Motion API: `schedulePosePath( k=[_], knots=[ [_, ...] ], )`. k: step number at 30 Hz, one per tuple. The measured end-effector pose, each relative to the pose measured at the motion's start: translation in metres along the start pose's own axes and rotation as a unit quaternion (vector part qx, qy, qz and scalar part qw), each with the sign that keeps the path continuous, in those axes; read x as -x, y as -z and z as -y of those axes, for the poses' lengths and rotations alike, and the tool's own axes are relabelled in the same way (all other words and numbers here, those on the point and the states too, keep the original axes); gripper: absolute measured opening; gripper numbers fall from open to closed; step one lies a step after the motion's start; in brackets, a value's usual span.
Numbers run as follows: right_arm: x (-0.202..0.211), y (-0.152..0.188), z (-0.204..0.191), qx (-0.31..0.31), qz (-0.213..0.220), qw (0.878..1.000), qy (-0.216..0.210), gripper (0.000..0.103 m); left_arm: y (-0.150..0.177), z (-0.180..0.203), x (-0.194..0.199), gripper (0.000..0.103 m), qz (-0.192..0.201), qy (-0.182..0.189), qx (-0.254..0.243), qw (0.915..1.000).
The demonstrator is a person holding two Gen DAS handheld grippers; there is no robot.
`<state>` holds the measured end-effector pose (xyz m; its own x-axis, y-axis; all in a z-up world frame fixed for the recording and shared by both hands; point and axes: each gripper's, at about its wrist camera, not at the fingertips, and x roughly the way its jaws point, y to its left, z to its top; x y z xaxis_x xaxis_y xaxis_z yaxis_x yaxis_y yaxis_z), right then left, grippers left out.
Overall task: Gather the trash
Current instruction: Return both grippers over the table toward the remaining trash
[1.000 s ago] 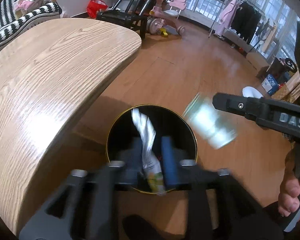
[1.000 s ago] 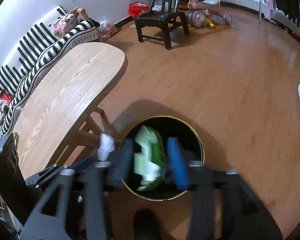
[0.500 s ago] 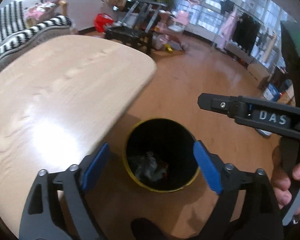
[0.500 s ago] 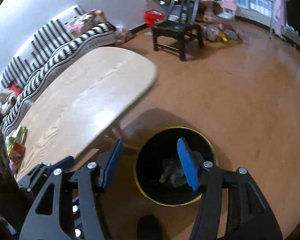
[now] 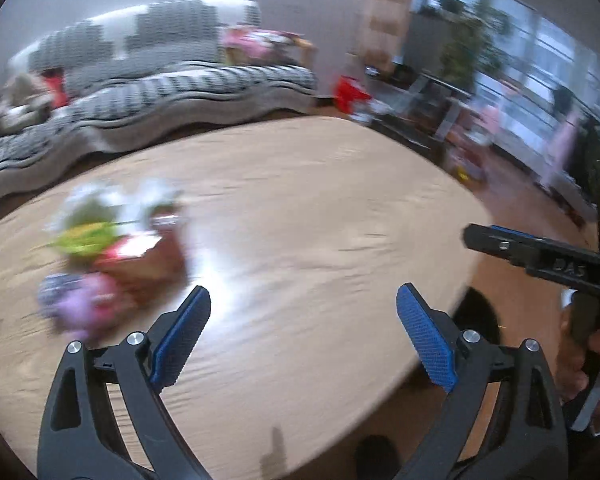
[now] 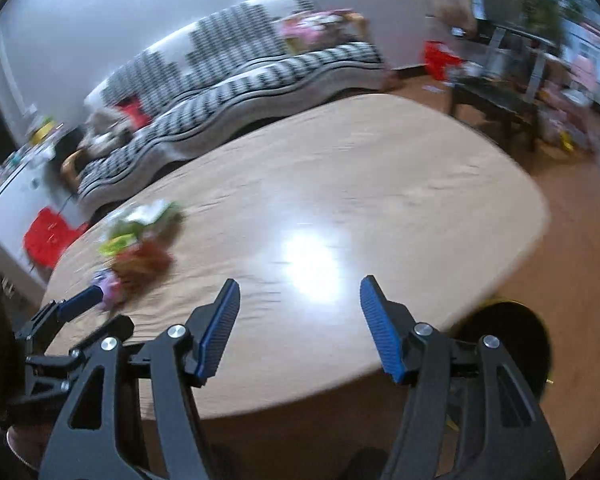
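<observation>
1. Left wrist view: the left gripper (image 5: 304,332) hangs over the wooden table (image 5: 320,216) with its blue pads wide apart and nothing between them; its jaws have just been opening. A blurred pile of trash (image 5: 112,256), wrappers in white, green, red and purple, lies on the table ahead and to the left, well apart from the pads. At the right edge the right gripper (image 5: 540,256) shows side-on, held by a hand (image 5: 588,364). A dark sliver of the bin (image 5: 478,316) peeks out below the table's right edge.

2. Right wrist view: the right gripper (image 6: 300,320) is also empty, its pads apart over the bare, glossy middle of the table (image 6: 340,184); its jaws have just been opening a little further. The same pile of trash (image 6: 140,248) sits towards the table's far left end, with the left gripper's blue tip (image 6: 80,304) near it. The black bin with a yellow rim (image 6: 512,344) stands on the floor at the table's near right corner.

3. Progress, as I judge it: neither gripper carries anything, and the pile is not yet collected. What remains is reaching the wrappers, pinching them and carrying them to the bin.
</observation>
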<state>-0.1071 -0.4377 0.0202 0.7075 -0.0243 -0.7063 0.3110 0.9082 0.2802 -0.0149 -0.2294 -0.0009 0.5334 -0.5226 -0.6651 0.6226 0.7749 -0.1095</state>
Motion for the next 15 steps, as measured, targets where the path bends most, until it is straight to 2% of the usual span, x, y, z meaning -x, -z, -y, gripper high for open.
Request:
schedulePosePath(
  k=[3, 7, 10, 15],
  knots=[
    [-0.019, -0.003, -0.053, 0.026, -0.010, 0.999, -0.036, 0.063, 0.009, -0.058, 0.021, 0.091, 0.006, -0.049, 0.034, 0.9982],
    [-0.045, -0.001, -0.110, 0.056, -0.027, 0.996, -0.064, 0.066, 0.023, -0.116, 0.039, 0.091, 0.004, -0.082, 0.080, 0.9935],
    [-0.066, 0.000, -0.143, 0.072, -0.040, 0.994, -0.078, 0.066, 0.031, -0.148, 0.046, 0.091, 0.001, -0.101, 0.094, 0.9904],
    [-0.092, 0.001, -0.177, 0.094, -0.049, 0.990, -0.090, 0.075, 0.034, -0.184, 0.042, 0.091, -0.009, -0.122, 0.114, 0.9860]
  ],
)
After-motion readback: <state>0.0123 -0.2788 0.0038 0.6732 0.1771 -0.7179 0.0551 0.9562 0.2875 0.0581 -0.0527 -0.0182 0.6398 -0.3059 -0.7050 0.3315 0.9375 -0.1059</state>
